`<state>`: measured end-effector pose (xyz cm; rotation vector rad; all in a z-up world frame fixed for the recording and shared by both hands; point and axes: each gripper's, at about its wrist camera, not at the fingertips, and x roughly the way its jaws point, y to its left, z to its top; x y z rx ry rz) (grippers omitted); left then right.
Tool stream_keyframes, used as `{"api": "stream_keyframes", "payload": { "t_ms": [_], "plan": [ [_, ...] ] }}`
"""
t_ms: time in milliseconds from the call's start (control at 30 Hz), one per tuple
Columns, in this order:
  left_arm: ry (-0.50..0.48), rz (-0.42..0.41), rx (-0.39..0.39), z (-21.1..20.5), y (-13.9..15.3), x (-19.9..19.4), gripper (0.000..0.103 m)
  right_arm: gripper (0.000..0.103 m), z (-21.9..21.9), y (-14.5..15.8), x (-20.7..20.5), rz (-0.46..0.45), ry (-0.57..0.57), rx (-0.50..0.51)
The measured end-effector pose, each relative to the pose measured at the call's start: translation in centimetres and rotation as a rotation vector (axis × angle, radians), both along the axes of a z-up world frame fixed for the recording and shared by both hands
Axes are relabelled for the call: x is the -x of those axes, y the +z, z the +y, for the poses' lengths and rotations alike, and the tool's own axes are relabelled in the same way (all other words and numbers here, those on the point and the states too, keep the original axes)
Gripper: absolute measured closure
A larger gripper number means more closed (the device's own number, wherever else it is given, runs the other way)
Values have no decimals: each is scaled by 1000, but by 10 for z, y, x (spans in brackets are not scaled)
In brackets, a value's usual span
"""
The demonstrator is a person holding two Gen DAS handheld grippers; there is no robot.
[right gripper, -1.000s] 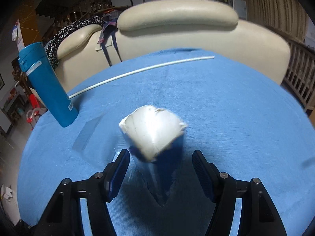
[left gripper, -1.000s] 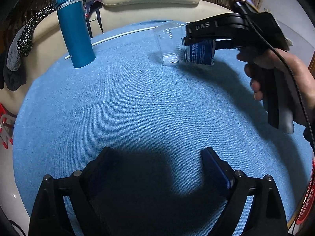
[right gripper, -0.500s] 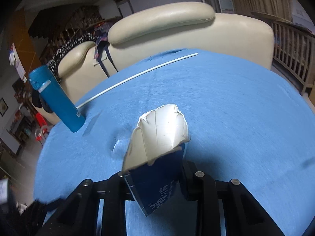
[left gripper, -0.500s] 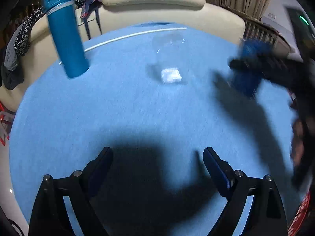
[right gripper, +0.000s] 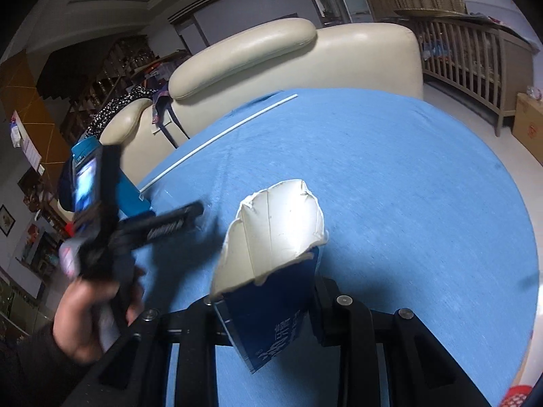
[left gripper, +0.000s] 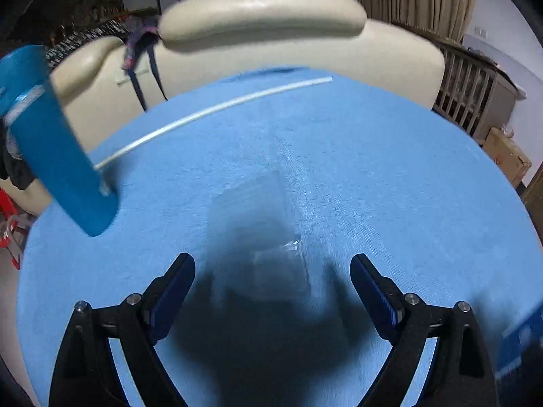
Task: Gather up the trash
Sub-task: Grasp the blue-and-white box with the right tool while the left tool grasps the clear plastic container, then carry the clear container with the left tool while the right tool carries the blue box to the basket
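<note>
Clamping torn carton [right gripper: 271, 305] – right tool [right gripper: 264, 305], earlier apart | left tool [left gripper: 271, 271] spread, nearer clear cup [left gripper: 258, 224]

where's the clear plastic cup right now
In the left wrist view, the clear plastic cup lies blurred on the blue tablecloth, just ahead of the open left gripper, right of the blue bottle.

Colours around the blue tablecloth [left gripper: 390, 176]

Cloth mid-blue, plain. On it: teal-blue flask [left gripper: 57, 156] with pale silvery band, at its left edge; clear plastic cup [left gripper: 261, 224], near colourless, mid-cloth; thin white rod [left gripper: 210, 112] along its far side. Carton [right gripper: 271, 291] above the cloth: navy with white print, torn top white inside. Beyond the cloth: cream sofa [left gripper: 271, 27], black-and-white speckled fabric [right gripper: 112, 112].
</note>
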<state>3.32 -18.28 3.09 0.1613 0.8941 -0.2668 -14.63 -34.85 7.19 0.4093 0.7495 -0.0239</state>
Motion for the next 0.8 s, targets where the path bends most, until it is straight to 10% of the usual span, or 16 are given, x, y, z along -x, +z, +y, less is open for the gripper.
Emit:
{"api": "stream_keyframes", "payload": {
  "t_ms": [33,100,600,800],
  "plan": [
    [-14,15,20,-2,-1,-3,12,71,-2,0,4,2,-4,-3],
    [-54,47,39,-1,-3,-7,61,71,-3,0,9,1,-8,-5],
    [-75,-28,253,90,49,101,60,71,34,20,43,-64,10,-27],
    [-65,-49,201,101,52,138,60,71,52,21,69,-67,9,-40]
  ]
}}
